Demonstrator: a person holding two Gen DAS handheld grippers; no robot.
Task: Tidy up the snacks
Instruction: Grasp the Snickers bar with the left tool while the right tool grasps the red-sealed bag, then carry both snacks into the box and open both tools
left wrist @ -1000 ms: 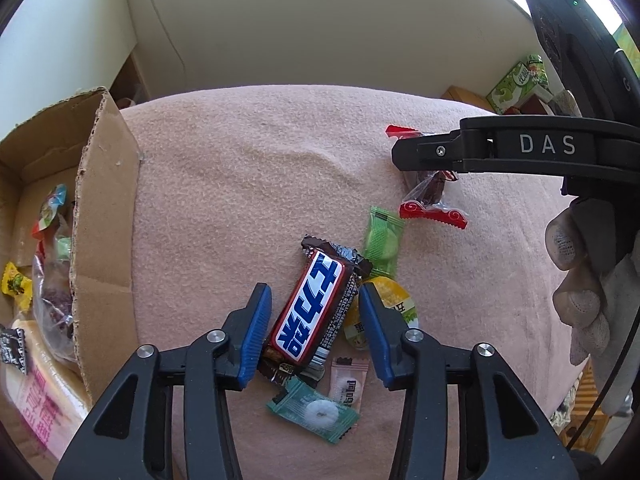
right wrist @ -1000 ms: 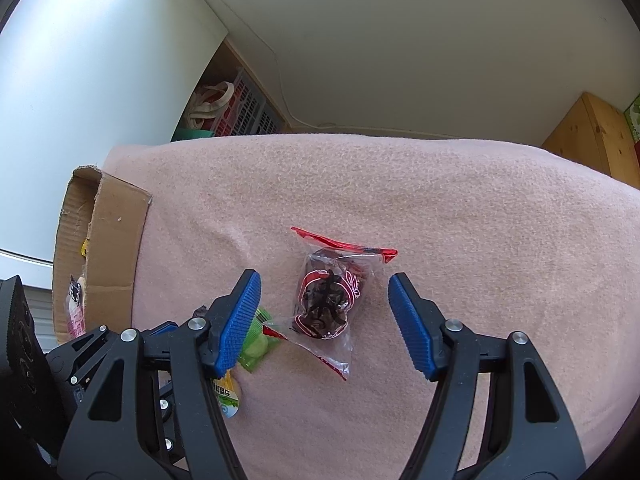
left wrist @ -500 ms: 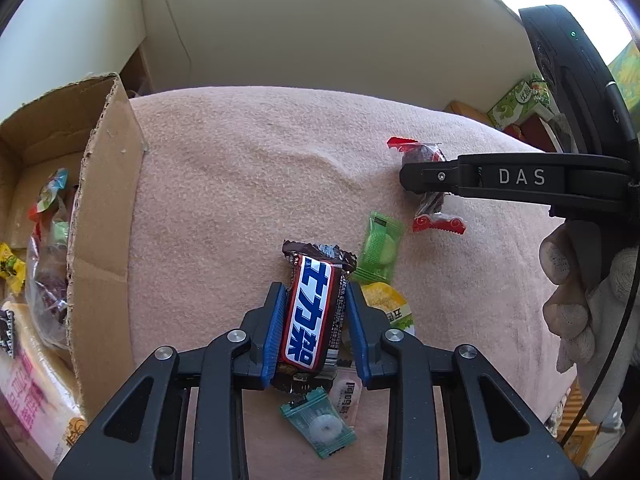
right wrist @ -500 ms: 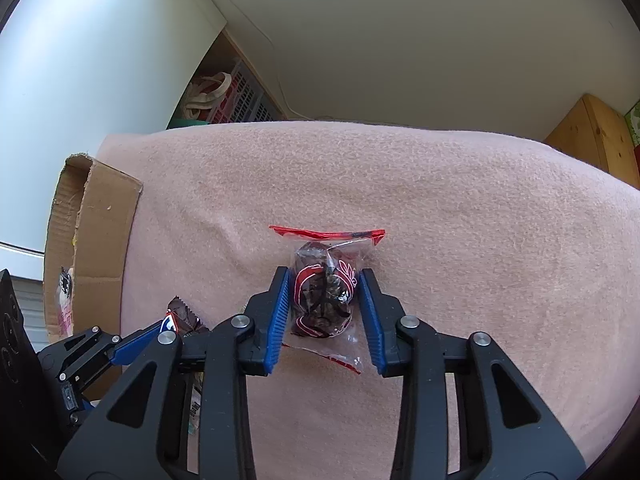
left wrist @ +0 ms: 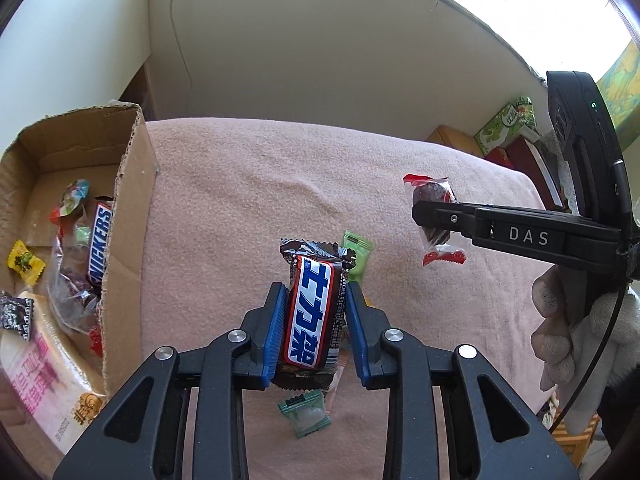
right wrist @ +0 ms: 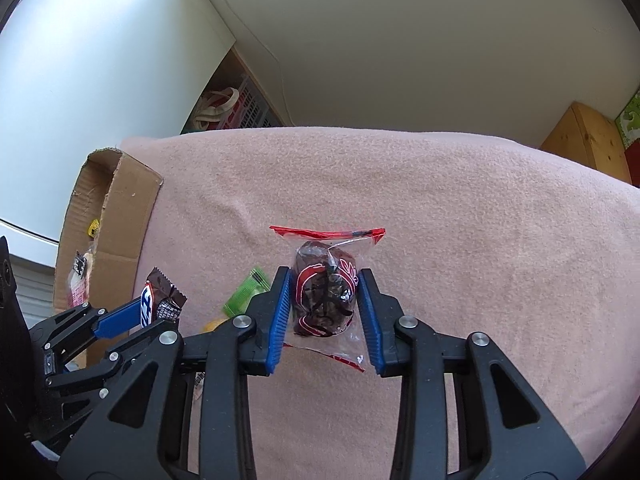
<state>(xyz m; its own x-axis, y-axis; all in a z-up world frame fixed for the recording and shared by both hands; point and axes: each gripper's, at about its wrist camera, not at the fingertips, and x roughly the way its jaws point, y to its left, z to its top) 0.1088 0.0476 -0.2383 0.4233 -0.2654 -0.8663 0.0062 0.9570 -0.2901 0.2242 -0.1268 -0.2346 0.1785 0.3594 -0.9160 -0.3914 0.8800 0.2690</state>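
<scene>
Both snacks lifted, tongs (left wrist: 315,330) clamped.

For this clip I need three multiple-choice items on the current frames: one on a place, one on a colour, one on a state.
1. Where does the open brown cardboard box stand, seen from the left wrist camera?
A. at the left edge of the pink blanket
B. at its far right corner
C. in the middle of it

2. What colour are the sealed ends of the clear plastic packet of dark dried fruit?
A. blue
B. red
C. yellow

3. What is the left gripper doing?
A. open over nothing
B. shut on a green candy
C. shut on the brown, red and blue Snickers bar

Answers:
1 A, the box sits at the blanket's left border.
2 B, red strips close both ends of the packet.
3 C, both blue pads press the bar's sides; likewise the right gripper is shut on the fruit packet.
</scene>
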